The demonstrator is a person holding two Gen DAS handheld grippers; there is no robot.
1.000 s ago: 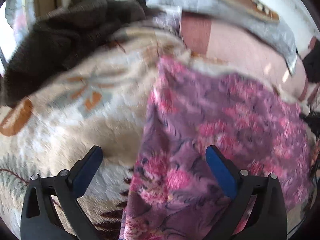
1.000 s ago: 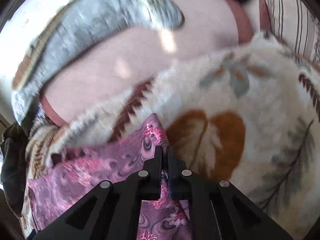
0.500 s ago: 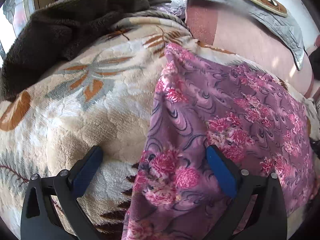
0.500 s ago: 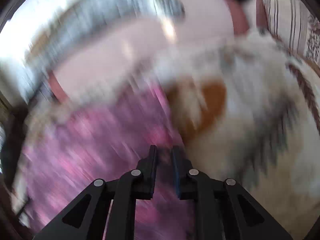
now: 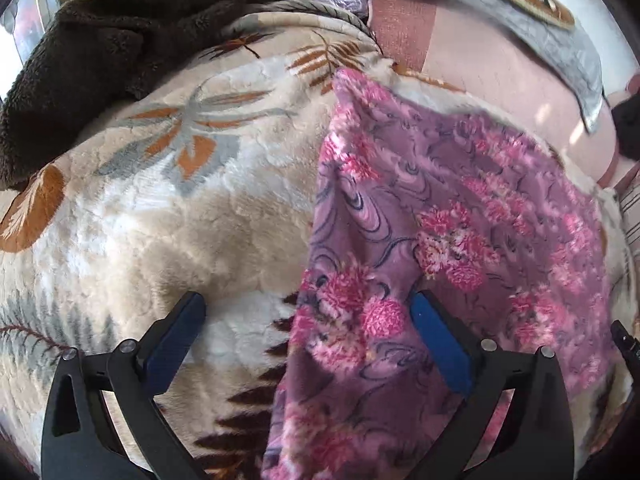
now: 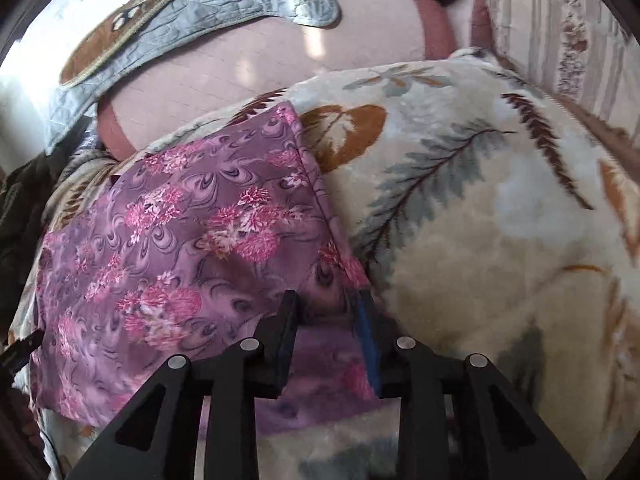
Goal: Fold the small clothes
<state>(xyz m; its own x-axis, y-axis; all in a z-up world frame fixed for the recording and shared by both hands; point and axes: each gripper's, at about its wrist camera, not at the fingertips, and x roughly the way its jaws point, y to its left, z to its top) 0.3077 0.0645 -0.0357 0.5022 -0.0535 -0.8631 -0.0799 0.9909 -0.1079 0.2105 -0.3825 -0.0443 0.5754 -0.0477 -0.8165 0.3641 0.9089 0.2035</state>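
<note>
- The cream plush blanket with rust and grey leaf prints (image 6: pixel 472 208) served as the work surface and covered most of both views; every place below is given against it.
- The purple cloth with pink flower clusters (image 6: pixel 188 240) lay spread flat on the blanket's middle, apparently already doubled over, its right edge running straight across the leaf print.
- A dark brown fleece heap (image 5: pixel 132 28) sat at the blanket's far left edge, well apart from the cloth, so the fold had room.
- The left gripper (image 5: pixel 308 320) hung over the cloth's left edge where it met the blanket, its jaws spread wide and holding nothing.
- The right gripper (image 6: pixel 326 308) stood at the cloth's near right corner; its jaws were opening, with fabric between them but seemingly no longer pinched.
- Done well, this release would let the corner settle square on the layer beneath before the tool lifted clear, without dragging the hem off line.
</note>
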